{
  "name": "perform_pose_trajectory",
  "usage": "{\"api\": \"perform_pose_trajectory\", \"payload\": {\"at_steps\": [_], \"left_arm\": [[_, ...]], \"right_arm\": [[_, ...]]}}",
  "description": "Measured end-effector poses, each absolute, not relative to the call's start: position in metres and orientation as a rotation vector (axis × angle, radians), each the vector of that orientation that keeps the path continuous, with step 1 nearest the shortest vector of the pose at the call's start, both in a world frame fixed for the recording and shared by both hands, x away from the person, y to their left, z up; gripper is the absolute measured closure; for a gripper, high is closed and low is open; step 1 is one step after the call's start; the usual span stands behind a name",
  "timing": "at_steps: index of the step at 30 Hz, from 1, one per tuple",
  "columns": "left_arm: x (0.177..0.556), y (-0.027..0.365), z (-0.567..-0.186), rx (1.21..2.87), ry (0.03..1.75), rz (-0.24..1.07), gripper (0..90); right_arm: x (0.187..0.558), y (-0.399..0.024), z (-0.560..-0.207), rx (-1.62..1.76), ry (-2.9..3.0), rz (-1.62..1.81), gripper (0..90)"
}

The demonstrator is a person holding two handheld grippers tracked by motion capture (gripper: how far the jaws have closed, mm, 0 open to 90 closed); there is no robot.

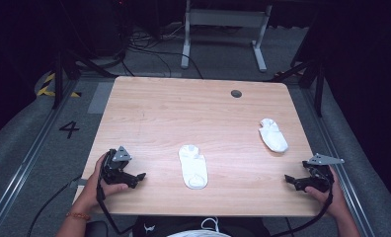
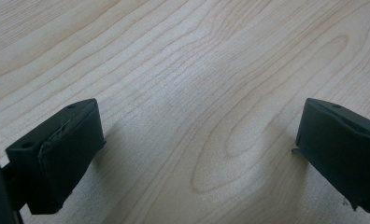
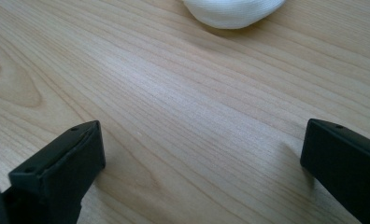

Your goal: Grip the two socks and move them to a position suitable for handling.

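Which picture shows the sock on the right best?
The high view: the right sock lies whole on the table, apart from the middle sock. The right gripper view catches just the rounded end of a sock at its top edge. The left gripper view has bare wood.

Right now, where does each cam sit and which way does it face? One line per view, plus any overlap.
High view: above the person's edge of the table, looking forward and down; forearms, left gripper, right gripper, two white socks.
Left gripper view: on the left gripper, looking low along its open jaws at bare wood.
Right gripper view: on the right gripper, open jaws, facing a sock.
Shared: that sock is probably the near sock in the high view, though I can't be sure.
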State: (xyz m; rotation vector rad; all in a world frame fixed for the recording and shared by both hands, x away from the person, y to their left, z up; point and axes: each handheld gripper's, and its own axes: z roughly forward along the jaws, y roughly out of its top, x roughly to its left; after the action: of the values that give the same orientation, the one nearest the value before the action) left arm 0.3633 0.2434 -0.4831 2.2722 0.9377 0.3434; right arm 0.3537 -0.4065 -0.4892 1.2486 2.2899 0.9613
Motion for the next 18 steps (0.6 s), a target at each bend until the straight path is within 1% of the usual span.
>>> {"api": "perform_pose_trajectory", "payload": {"at_steps": [18], "left_arm": [[0.3632, 0.2433, -0.483, 2.271, 0.94, 0.342, 1.2]], "right_arm": [[0.3547, -0.4062, -0.4888, 1.238, 2.296, 0.968, 1.0]]}}
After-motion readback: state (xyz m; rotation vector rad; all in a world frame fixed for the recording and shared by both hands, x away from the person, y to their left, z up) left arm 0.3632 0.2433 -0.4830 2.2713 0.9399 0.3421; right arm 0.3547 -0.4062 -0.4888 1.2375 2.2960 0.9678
